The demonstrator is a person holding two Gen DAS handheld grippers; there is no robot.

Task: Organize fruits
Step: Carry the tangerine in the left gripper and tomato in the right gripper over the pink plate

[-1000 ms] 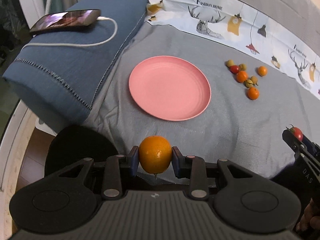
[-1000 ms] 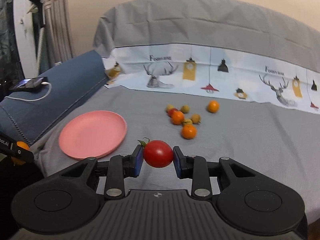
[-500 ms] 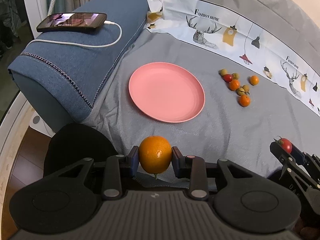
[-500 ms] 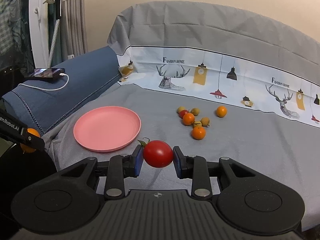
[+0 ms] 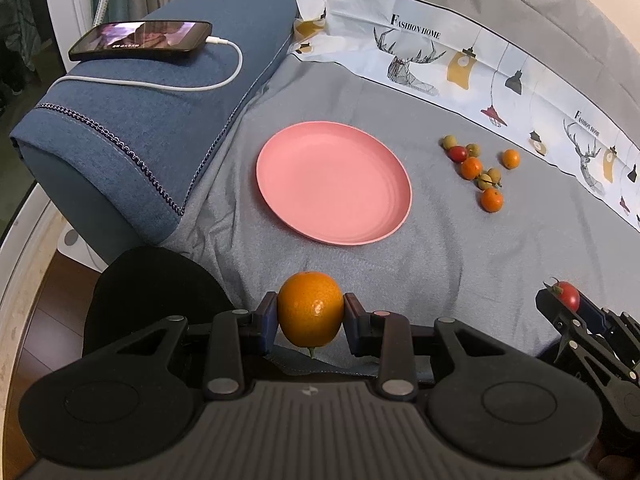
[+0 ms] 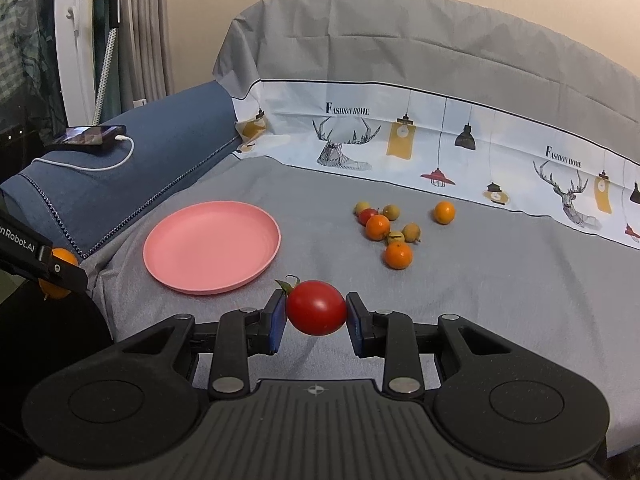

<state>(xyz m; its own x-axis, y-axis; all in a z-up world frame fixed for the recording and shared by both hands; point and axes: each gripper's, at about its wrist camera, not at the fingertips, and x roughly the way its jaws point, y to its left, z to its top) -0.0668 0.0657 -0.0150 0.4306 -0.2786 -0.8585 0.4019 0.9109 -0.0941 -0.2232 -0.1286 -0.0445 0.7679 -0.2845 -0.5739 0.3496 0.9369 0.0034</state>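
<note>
My left gripper (image 5: 310,316) is shut on a small orange (image 5: 310,309), held above the near edge of the grey cloth, in front of the empty pink plate (image 5: 334,188). My right gripper (image 6: 316,314) is shut on a red cherry tomato (image 6: 316,307) with a green stem, to the right of the plate (image 6: 212,246). Each gripper shows in the other view: the right gripper (image 5: 560,304) at lower right, the left gripper (image 6: 56,268) at far left. A cluster of small fruits (image 6: 390,232) lies on the cloth beyond, to the plate's right.
A blue cushion (image 5: 152,120) on the left carries a phone (image 5: 140,40) with a white charging cable. The cloth's printed border (image 6: 440,148) rises behind the fruits. A dark round object (image 5: 152,292) sits below the cloth's near-left edge.
Both views have drawn back a little from the plate and fruits and tilted up; the orange and tomato stay clamped as before.
</note>
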